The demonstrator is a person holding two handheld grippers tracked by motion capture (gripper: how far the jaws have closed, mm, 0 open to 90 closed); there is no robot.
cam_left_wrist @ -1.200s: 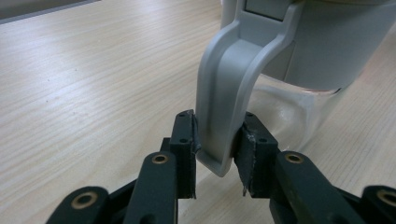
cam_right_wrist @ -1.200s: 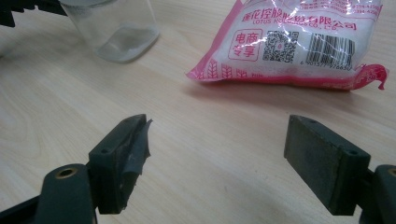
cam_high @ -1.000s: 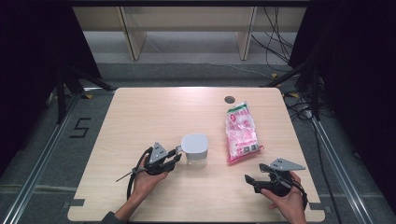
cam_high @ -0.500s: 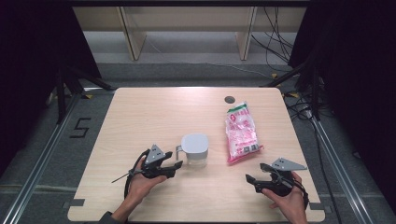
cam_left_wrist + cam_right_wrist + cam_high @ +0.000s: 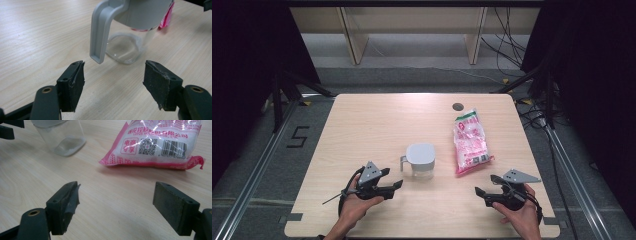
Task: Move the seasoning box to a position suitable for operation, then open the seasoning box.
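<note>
Now: left gripper (image 5: 395, 186) off the pitcher (image 5: 420, 160), fingers spread, nothing held.

Left to right on the counter (image 5: 362, 125): left gripper sits just short of the pitcher's handle (image 5: 100, 32); its fingers (image 5: 72, 85) have just been opening and stand wide with nothing between them, the handle a little ahead and apart from them. Pitcher stands upright mid-counter, grey lid on, clear body looks empty. Pink bag (image 5: 469, 142) lies flat just right of it, looks sealed. Right gripper (image 5: 478, 192) rests near the front edge, fingers (image 5: 63, 205) wide open, empty, bag well ahead of them. Judgement: pitcher placed and released; bag untouched, opening and pouring probably all left.
</note>
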